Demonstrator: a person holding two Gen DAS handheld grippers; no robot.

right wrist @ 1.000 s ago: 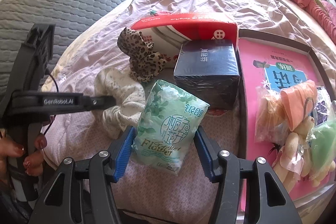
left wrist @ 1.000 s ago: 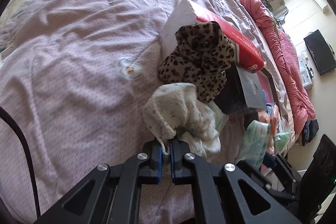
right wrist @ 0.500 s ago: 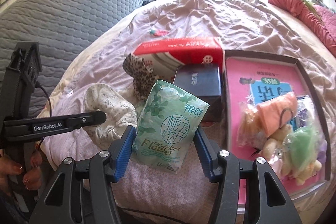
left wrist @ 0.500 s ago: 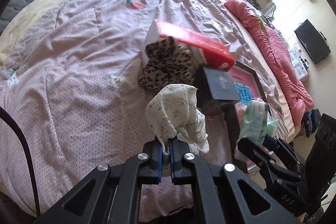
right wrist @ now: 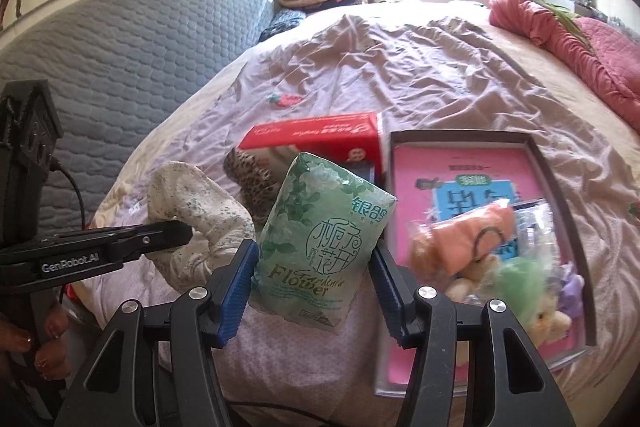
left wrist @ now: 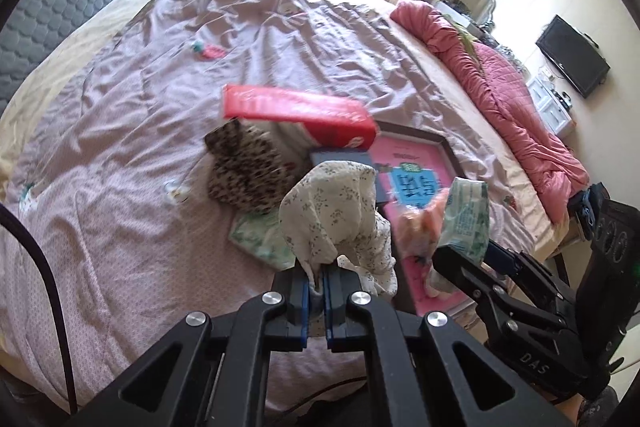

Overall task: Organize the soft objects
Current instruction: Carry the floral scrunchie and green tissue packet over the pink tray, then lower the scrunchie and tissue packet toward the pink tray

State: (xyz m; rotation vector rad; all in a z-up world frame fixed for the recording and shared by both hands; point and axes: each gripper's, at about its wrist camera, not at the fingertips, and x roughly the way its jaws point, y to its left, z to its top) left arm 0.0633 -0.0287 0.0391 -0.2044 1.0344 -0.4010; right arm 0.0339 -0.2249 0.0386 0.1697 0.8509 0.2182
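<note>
My left gripper point(left wrist: 317, 281) is shut on a cream floral cloth point(left wrist: 336, 211), which hangs lifted above the bed; the same cloth point(right wrist: 196, 211) shows at the left of the right wrist view, pinched by the left gripper point(right wrist: 186, 233). My right gripper point(right wrist: 312, 267) is shut on a green tissue pack point(right wrist: 320, 243), held clear of the bed; that pack point(left wrist: 466, 219) appears at the right in the left wrist view. A leopard-print cloth point(left wrist: 248, 171) lies on the bed against a red box point(left wrist: 300, 117). A second green pack point(left wrist: 260, 241) lies flat below the floral cloth.
A dark-rimmed tray point(right wrist: 536, 155) with a pink sheet holds plush toys point(right wrist: 496, 259) in plastic. A dark blue box point(left wrist: 344, 159) sits beside the red box point(right wrist: 316, 139). The mauve bedsheet point(left wrist: 120, 147) spreads to the left; a rolled red quilt point(left wrist: 512, 107) lies along the right side.
Both grippers have risen with their loads, so the bed looks farther away. The floral cloth came up off the bed, uncovering a green pack beneath it.
</note>
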